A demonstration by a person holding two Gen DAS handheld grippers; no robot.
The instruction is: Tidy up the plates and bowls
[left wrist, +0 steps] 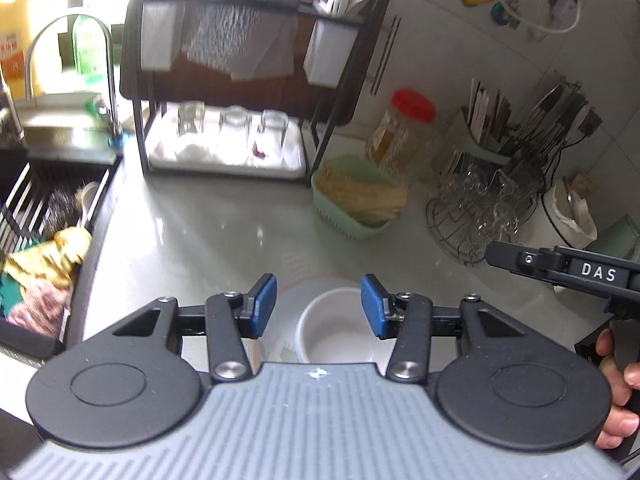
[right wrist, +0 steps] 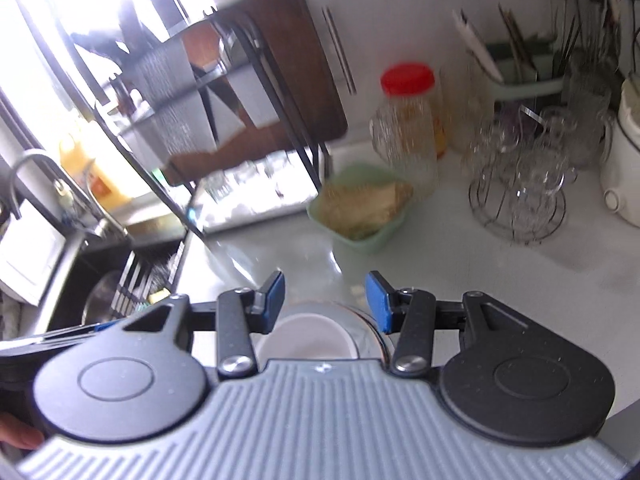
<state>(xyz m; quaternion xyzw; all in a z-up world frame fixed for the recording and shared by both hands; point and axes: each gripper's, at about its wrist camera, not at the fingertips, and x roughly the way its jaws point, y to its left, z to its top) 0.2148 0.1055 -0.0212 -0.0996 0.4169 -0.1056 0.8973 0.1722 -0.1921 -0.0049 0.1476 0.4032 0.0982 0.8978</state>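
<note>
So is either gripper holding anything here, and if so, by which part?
Nothing is held. The left gripper and right gripper are both open above the white bowl, pads clear of it.

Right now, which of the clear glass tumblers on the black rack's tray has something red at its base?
The rightmost upside-down clear glass tumbler on the white tray of the black rack: a small red spot sits at its foot; the other two show none.

Home kitchen, sink faucet, dish rack, countertop
</note>
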